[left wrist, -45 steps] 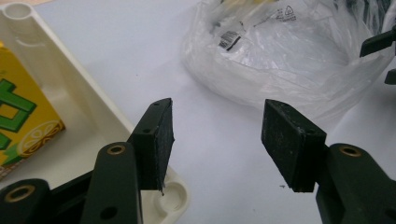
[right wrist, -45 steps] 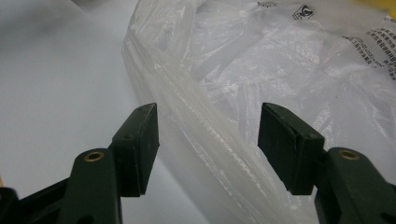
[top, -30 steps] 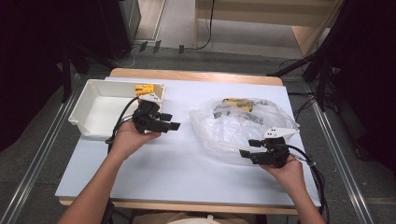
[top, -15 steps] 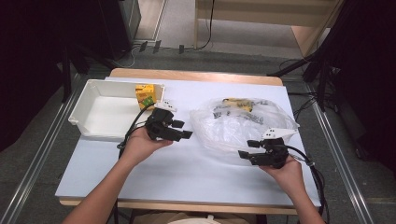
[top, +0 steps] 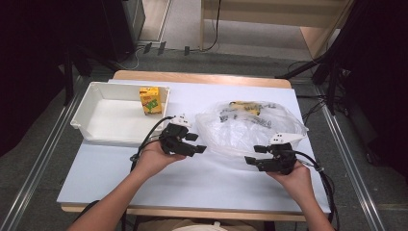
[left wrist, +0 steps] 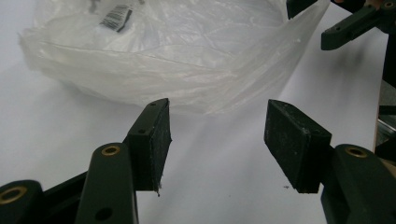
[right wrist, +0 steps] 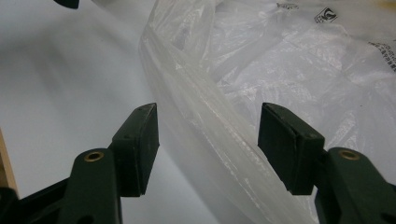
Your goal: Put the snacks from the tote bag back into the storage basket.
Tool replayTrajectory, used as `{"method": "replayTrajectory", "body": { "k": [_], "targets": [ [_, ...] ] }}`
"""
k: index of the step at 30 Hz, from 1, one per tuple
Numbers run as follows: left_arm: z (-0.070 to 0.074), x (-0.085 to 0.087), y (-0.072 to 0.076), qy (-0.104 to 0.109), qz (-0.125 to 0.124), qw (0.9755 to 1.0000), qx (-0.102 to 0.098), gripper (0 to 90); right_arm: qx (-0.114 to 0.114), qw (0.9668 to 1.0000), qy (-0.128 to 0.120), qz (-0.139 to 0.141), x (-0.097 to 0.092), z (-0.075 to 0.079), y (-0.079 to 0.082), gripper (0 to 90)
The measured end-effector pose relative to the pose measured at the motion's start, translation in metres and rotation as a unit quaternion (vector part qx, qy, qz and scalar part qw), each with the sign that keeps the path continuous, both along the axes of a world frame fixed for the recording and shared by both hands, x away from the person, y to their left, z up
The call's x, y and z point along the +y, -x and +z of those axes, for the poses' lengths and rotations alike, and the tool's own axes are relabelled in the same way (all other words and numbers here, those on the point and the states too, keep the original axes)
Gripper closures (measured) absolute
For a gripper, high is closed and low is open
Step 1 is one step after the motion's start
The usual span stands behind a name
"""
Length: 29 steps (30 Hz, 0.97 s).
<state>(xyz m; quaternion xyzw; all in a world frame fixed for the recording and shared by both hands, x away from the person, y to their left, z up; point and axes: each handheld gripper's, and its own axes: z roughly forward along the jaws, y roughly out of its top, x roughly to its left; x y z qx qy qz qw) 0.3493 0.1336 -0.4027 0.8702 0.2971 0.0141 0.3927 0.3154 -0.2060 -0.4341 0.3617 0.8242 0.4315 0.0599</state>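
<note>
Having left the yellow carton (top: 149, 100) standing in the white tray (top: 96, 139) at the table's far-left corner, left gripper (top: 192, 143) now nearing the clear plastic bag (top: 250, 127) mid-table, jaws spread, empty; right gripper (top: 254, 155) spread astride the bag's near edge.

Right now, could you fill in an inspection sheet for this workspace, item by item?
Surface: pale blue table, wooden edge at the far side.
Job's things: clear plastic bag lying crumpled, printed packets inside; yellow carton upright in the white tray.
Clutter: nothing seen.
Grippers: left gripper open, short of the bag's edge; right gripper open, the bag's rim between its jaws, unpinched.
Cables: black cable trailing from the left gripper; more on the floor.
Surroundings: dark stands, wooden furniture behind.
</note>
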Motion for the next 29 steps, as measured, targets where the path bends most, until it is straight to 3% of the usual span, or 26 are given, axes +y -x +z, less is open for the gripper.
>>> {"method": "replayTrajectory", "body": {
  "k": [8, 13, 29],
  "targets": [
    [-0.007, -0.007, 0.005, 0.007, -0.014, 0.9998, -0.012, 41.9, -0.001, 1.0000, -0.002, 0.003, 0.002, 0.000, 0.001, 39.3],
    [-0.012, -0.008, 0.003, 0.018, -0.020, 0.9996, -0.001, 41.5, -0.001, 1.0000, -0.002, 0.007, 0.003, 0.000, 0.002, 39.3],
    [-0.024, -0.021, 0.006, -0.002, -0.049, 0.9987, 0.009, 38.2, -0.005, 0.9998, 0.005, 0.016, 0.006, 0.000, 0.005, 39.2]
  ]
}}
